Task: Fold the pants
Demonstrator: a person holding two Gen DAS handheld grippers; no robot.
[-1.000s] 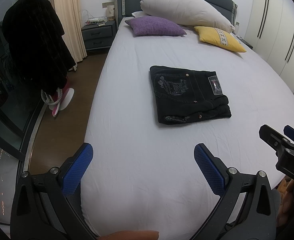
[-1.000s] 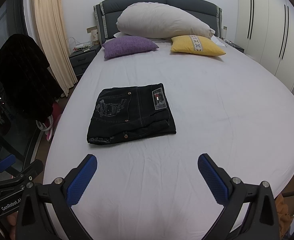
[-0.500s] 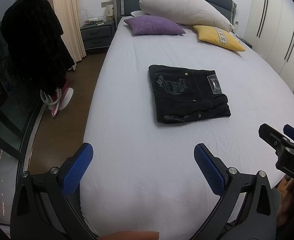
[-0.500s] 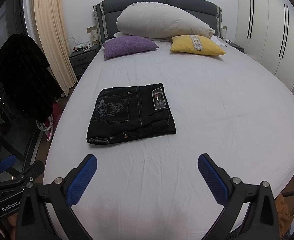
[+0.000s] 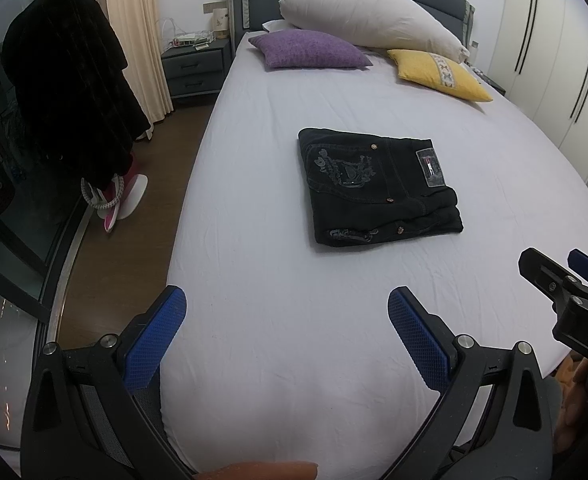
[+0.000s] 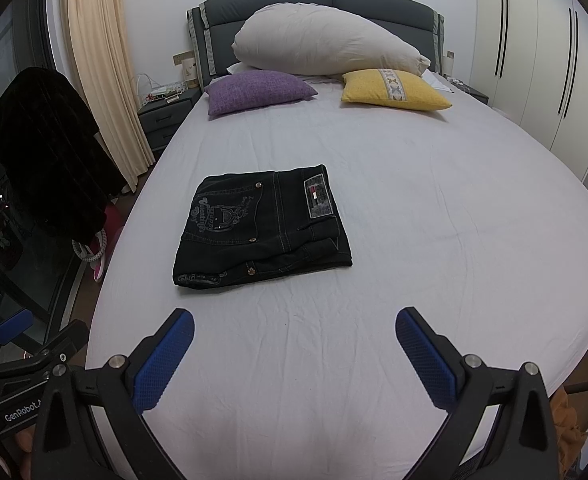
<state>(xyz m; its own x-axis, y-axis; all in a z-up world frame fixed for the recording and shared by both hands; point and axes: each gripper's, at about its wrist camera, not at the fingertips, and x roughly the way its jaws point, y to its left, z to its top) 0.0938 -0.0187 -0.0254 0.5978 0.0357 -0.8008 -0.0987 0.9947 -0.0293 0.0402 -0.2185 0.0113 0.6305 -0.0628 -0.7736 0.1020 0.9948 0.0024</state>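
Left gripper: fingers spread wide, blue textured pads facing each other, nothing between them and nothing touched; it hangs over the near end of the bed, partly over the bed's left edge and the wooden floor. Right gripper: fingers likewise spread wide and empty, clear of the sheet; held above the near end of the bed. Each gripper shows at the edge of the other's view; the two are side by side and apart.

Black jeans: folded into a compact rectangle, lying flat on the white sheet around the middle of the bed, well apart from both grippers; back pocket embroidery and waistband patch face up; layered fold edges visible along the near side; right edge slightly uneven.

Head of bed: large white pillow resting against the dark headboard; purple cushion and yellow cushion in front of it. Left of bed: nightstand, cream curtain, dark garment hanging. Right of bed: white wardrobe doors.
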